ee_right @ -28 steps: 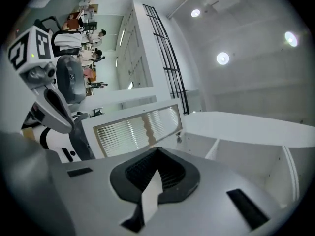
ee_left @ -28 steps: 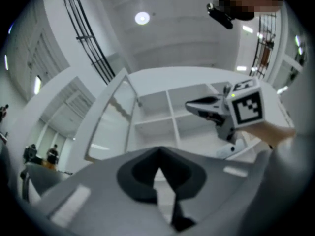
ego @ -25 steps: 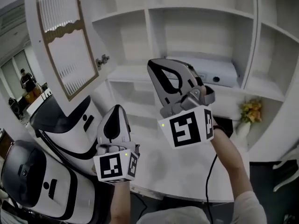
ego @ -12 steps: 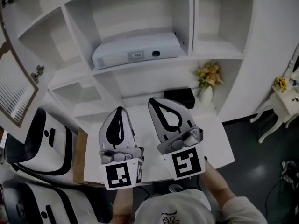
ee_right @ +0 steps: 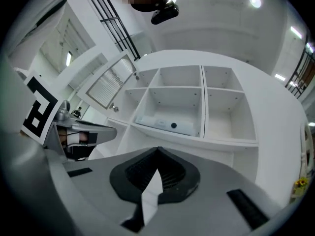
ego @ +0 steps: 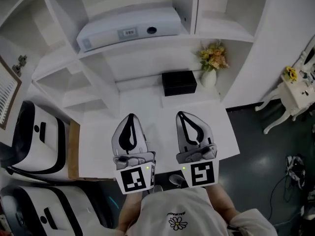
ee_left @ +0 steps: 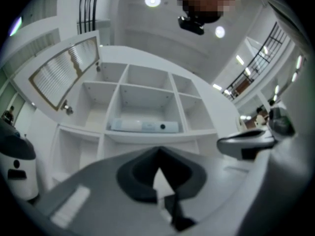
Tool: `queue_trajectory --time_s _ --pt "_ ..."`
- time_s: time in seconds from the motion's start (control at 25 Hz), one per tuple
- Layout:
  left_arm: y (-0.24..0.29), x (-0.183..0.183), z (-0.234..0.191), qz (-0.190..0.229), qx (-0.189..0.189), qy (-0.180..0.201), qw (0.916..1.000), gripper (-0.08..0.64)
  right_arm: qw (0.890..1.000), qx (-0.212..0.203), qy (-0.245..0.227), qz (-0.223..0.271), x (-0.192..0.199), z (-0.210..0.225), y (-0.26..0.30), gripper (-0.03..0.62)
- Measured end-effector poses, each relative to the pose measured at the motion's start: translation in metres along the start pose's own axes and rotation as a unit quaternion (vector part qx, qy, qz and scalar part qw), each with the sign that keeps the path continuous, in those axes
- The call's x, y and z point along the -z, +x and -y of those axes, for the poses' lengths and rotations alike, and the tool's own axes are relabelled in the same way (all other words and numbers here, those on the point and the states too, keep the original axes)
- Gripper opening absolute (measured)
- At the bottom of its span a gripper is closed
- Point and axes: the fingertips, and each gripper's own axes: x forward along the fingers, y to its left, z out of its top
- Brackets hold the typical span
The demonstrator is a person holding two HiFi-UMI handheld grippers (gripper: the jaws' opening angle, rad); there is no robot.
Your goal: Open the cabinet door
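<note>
Big white cabinet [ego: 194,9] takes up the wall, all open cubbies. Its door [ego: 7,90], the one with the slatted panel, is swung wide open at the far left, well apart from both grippers. White surface [ego: 147,107] below, long white device [ego: 129,28] lying in a middle cubby. Left gripper [ego: 131,117] and right gripper [ego: 183,116] hover side by side over the surface, both jaws closed on nothing. Black box [ego: 179,83] and little flower vase [ego: 212,63] sit at the back

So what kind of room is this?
Probably a furnished showroom or lab: a white shelf cabinet holds a flower vase and a flat white device, with big white machines parked beside it.
</note>
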Motion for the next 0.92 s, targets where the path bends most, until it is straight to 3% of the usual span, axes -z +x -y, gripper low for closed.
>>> queue_trajectory --time_s 0.92 --pt "-0.001 -0.007 -0.006 0.006 -0.003 0.009 0.9999 0.006 1.000 -0.010 0.023 -0.008 0.011 -0.004 0.002 0.000"
